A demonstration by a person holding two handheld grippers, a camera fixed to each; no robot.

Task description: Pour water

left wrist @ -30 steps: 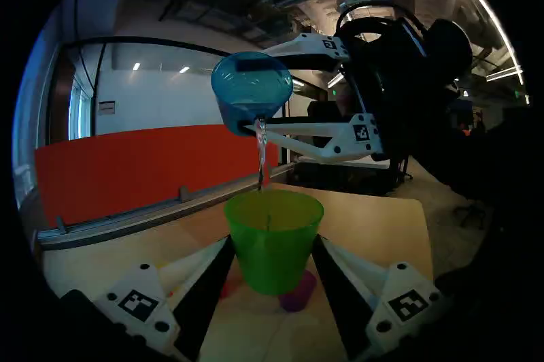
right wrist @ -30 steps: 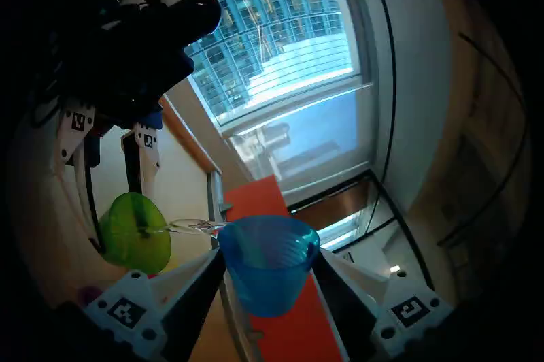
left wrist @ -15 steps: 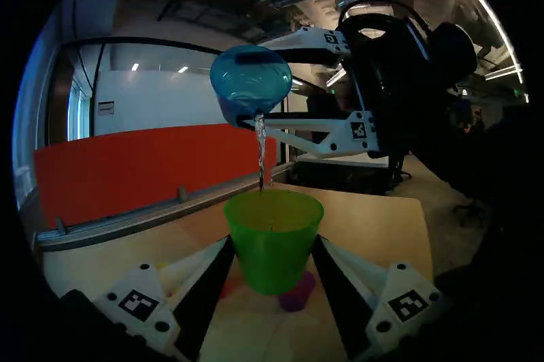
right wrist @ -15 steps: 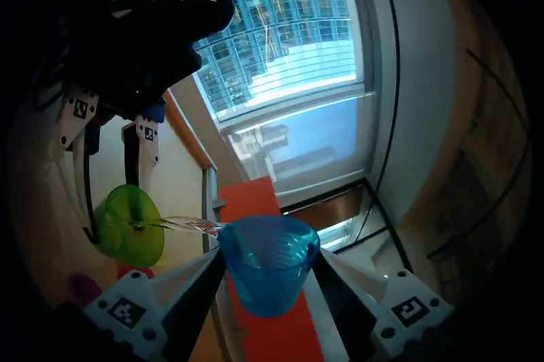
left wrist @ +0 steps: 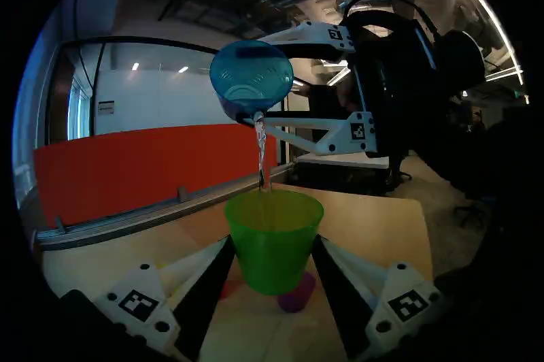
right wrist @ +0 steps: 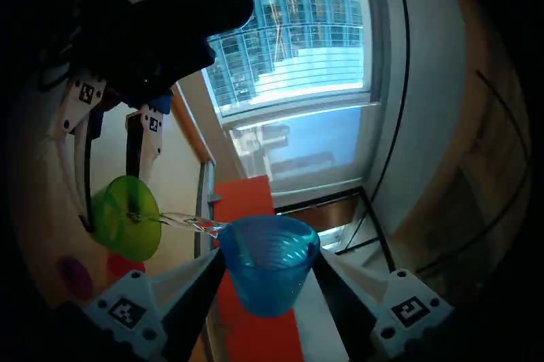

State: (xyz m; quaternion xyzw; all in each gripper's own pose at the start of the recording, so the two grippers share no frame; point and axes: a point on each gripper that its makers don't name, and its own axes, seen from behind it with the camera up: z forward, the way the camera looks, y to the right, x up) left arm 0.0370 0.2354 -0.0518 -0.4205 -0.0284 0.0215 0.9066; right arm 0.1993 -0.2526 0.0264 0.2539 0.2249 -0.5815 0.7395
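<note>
- Nearest in the left gripper view, the left gripper (left wrist: 273,248) pinches the green cup (left wrist: 274,256), one white finger pressed to each side. The cup is upright with its mouth open to the top.
- Nearest in the right gripper view, the right gripper (right wrist: 268,260) clamps the blue cup (right wrist: 268,273) the same way, with both fingers on its walls.
- Just behind the green cup's base, a purple piece (left wrist: 298,297) and a pink piece (left wrist: 228,287) lie on the pale table (left wrist: 381,226).
- Above the green cup, the left gripper view looks into the mouth of the blue cup, which is tipped over. A thin stream of water (left wrist: 260,154) drops from its lip into the green cup.
- The right gripper view gives the stream side-on. It leaves the blue rim and arcs into the green cup farther off, which is held between the left gripper's fingers.
- A dark gloved hand (left wrist: 408,76) holds the right gripper.
- Farther back, the left gripper view shows an orange wall panel (left wrist: 136,165) and glass partitions.
- Farthest in the right gripper view is a bright window (right wrist: 299,76) facing tall buildings.
</note>
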